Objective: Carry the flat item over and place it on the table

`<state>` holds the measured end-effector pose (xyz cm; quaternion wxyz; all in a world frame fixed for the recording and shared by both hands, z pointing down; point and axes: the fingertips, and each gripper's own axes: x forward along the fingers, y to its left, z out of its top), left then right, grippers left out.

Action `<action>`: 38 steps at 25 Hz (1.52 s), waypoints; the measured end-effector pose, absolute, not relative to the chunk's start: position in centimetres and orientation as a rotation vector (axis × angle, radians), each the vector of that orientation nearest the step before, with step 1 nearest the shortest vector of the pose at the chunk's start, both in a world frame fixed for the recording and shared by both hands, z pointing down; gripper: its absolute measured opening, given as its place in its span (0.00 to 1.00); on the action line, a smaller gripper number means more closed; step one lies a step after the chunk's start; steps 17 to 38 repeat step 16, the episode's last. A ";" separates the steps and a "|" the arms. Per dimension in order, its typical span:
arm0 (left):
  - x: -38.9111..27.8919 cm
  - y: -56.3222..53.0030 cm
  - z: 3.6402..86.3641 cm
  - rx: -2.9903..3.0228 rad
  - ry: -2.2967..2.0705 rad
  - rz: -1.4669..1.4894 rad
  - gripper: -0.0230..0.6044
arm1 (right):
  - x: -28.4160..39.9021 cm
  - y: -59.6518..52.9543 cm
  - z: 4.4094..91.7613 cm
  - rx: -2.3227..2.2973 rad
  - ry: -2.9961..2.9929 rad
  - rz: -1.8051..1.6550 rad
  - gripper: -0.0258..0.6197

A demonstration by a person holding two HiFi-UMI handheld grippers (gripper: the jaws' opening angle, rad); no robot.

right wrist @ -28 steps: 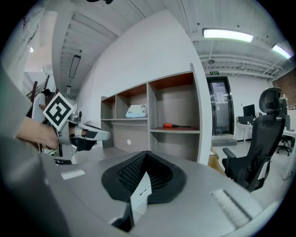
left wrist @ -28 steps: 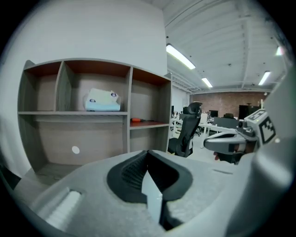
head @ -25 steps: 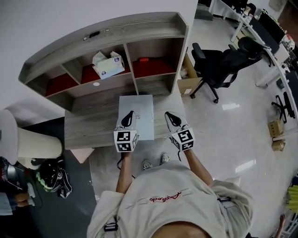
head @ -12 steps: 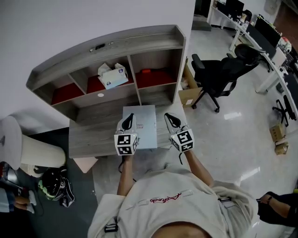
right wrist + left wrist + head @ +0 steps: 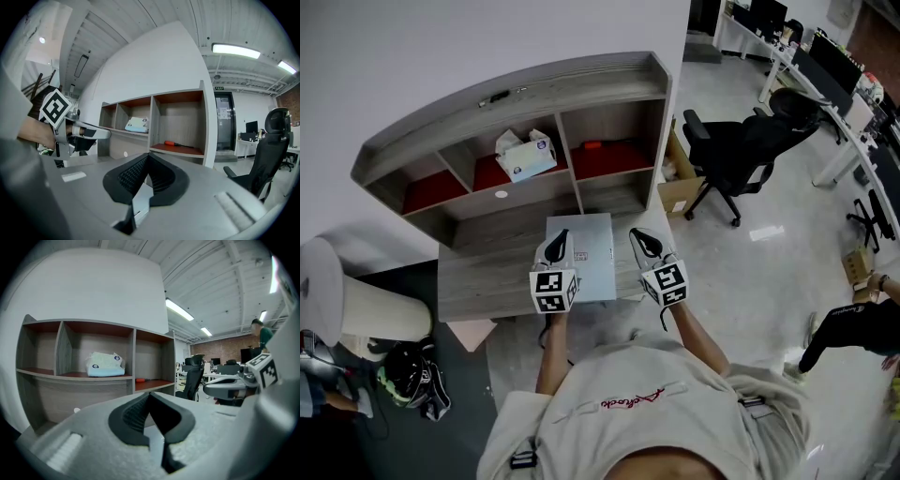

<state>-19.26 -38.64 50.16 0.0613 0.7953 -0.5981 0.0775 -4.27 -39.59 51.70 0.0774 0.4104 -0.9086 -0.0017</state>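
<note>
Left gripper (image 5: 555,246): jaws closed on the left edge of the flat item (image 5: 586,267); in the left gripper view the dark pads meet with only a pale sliver of it between them.
Right gripper (image 5: 647,242): closed the same way on the item's right edge; in the right gripper view a thin grey edge (image 5: 140,202) sits clamped between the jaws.
Flat item: a pale grey rectangular slab with a small label on top, held level between the two grippers, over the front part of the worktop (image 5: 487,272) and overhanging its near edge. Whether it touches the surface cannot be told.
Worktop: grey wood grain, with a small white disc (image 5: 502,195) near the back.
Shelf unit (image 5: 525,94): stands at the back of the worktop, with open compartments and red-brown floors.
Tissue pack (image 5: 523,155): in the middle compartment.
Orange-handled tool (image 5: 591,145): in the right compartment.
Office chair (image 5: 741,141): black, on the floor to the right, well apart from the desk.
</note>
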 end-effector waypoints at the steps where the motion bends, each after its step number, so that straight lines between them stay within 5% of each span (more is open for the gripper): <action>1: -19.3 -38.6 50.2 2.404 -1.810 0.233 0.04 | -4.3 -39.5 51.7 1.230 -2.723 -0.005 0.05; 38: -19.4 -38.4 50.6 2.393 -1.810 0.238 0.04 | -4.4 -39.4 52.1 1.224 -2.720 0.010 0.05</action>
